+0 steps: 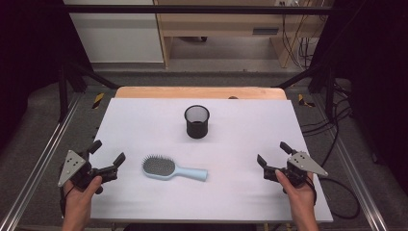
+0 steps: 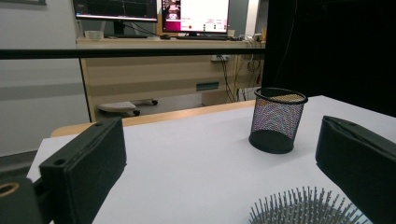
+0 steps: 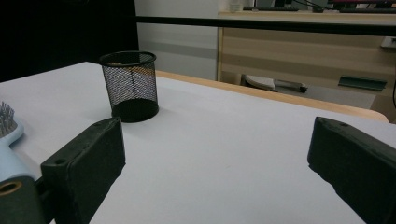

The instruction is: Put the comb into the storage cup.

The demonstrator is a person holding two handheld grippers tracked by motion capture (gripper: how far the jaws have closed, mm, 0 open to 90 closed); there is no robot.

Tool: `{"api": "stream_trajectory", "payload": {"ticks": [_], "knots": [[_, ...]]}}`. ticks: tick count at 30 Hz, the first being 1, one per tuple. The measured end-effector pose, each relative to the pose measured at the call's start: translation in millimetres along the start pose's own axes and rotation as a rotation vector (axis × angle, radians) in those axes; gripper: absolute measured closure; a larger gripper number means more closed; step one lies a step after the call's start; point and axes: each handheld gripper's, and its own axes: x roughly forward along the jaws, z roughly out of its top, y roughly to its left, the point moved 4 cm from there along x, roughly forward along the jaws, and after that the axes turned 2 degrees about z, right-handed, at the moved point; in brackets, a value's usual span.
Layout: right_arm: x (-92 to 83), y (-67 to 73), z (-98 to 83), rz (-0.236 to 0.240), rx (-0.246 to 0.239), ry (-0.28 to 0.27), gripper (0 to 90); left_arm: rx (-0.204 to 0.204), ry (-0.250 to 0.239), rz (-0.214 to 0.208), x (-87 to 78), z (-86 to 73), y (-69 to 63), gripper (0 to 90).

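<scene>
High view: the brush [image 1: 173,168] is lying flat on the white table [image 1: 144,120], bristles up, its long axis running almost straight across, head toward the left gripper [image 1: 107,156] and handle end pointing toward the right gripper [image 1: 272,155]. The left gripper is sitting just beside the head, jaws standing wide apart and holding nothing; the right one, also gaping and empty, is waiting well apart from the handle tip. The cup [image 1: 197,121] is standing upright beyond the brush, near the table's middle.

Left gripper view: the bristles [image 2: 306,209] are showing low between the spread jaws, toward the right-hand one, with the cup [image 2: 277,120] farther off. So the left hand is the nearer one, and a short reach should put it on the head.

Right gripper view: the brush [image 3: 10,140] is peeking in at the left edge, outside the open jaws, with the cup [image 3: 132,86] behind
</scene>
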Motion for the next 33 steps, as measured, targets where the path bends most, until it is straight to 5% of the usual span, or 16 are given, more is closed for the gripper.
{"api": "stream_trajectory", "payload": {"ticks": [12,22,26,29,32,33], "knots": [[3.4,1.1,-2.6,-0.005,-0.015,0.028,4.3,0.003,0.049,0.015,5.8,-4.9,-2.8,4.3],[-1.0,-2.4,-2.1,-0.038,0.01,0.026,4.6,-0.002,0.116,0.047,9.0,-11.2,-3.6,18.5],[-0.5,-1.3,-3.0,-0.049,0.006,0.043,4.6,-0.008,0.154,0.042,10.9,-15.4,-3.8,29.5],[0.8,-1.0,-4.0,-0.054,0.001,0.052,4.6,-0.011,0.189,0.051,12.0,-17.9,-3.5,50.2],[0.7,-0.2,-4.7,-0.052,0.0,0.059,4.6,-0.027,0.222,0.046,13.9,-20.6,-3.9,57.4],[0.7,0.3,-5.2,-0.052,-0.004,0.061,4.6,-0.031,0.243,0.037,15.8,-22.1,-4.6,66.1]]}}
